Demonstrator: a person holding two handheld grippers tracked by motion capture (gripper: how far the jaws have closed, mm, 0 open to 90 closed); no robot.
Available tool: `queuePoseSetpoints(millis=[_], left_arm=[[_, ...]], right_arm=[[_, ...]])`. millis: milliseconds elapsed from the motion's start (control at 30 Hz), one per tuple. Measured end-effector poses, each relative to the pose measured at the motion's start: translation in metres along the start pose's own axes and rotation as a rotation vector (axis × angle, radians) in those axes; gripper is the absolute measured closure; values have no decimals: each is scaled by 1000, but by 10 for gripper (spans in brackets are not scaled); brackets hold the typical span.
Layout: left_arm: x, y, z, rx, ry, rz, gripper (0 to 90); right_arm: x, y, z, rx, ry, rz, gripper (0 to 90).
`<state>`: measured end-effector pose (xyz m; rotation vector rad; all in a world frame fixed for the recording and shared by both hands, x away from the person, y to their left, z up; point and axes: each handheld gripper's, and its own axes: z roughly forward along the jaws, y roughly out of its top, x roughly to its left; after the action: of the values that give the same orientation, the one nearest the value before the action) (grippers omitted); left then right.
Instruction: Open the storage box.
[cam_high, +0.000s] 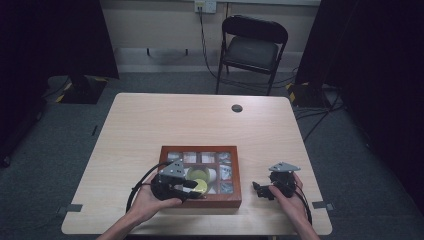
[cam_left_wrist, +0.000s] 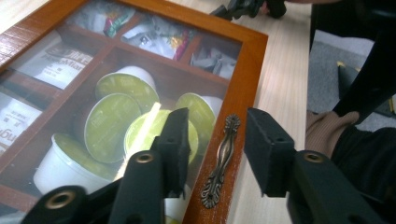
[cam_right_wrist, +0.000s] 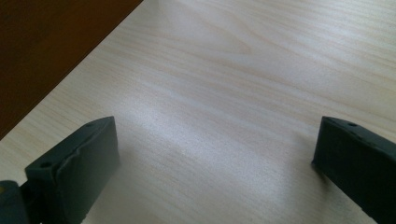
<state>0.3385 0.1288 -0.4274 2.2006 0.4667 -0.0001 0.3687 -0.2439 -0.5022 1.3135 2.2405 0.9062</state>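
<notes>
A wooden box (cam_high: 238, 175) with a glass lid sits near the table's front edge. Under the glass lie green-topped pods (cam_left_wrist: 112, 126) and tea sachets (cam_left_wrist: 51, 70) in separate compartments. A brass handle (cam_left_wrist: 223, 158) is fixed to the lid's front rim (cam_left_wrist: 243, 84). My left gripper (cam_left_wrist: 215, 135) straddles that handle, one jaw over the glass and one over the table, with a gap on either side. In the high view the left gripper (cam_high: 192, 186) is at the box's near edge. My right gripper (cam_high: 260, 190) rests to the right of the box, open over bare table (cam_right_wrist: 233, 70).
The box's dark side (cam_right_wrist: 46, 46) lies just left of the right gripper (cam_right_wrist: 215, 154). A black folding chair (cam_high: 252, 47) stands beyond the table. A round grommet (cam_high: 237, 108) marks the far table edge. A sleeve (cam_left_wrist: 327, 130) is beside the table's front edge.
</notes>
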Motion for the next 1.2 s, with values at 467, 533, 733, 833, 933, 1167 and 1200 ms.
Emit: queuePoseSetpoints(millis=[467,533,733,833,933,1167,1200], left_arm=[[-2,-7,10,19,-31,36,779],[-3,-8,10,17,-30,41,770],[-5,-9,11,16,-12,89,791],[-4,-9,12,9,-23,89,809],[-3,-9,12,15,-34,84,812],[2,-8,12,15,-65,42,816],[2,-8,12,14,-69,35,816]], right_arm=[[0,0,0,0,-1,-1,0],[0,0,0,1,-1,0,0],[0,0,0,0,-1,-1,0],[0,0,0,0,-1,-1,0],[0,0,0,0,-1,-1,0],[0,0,0,0,-1,-1,0],[0,0,0,0,-1,-1,0]])
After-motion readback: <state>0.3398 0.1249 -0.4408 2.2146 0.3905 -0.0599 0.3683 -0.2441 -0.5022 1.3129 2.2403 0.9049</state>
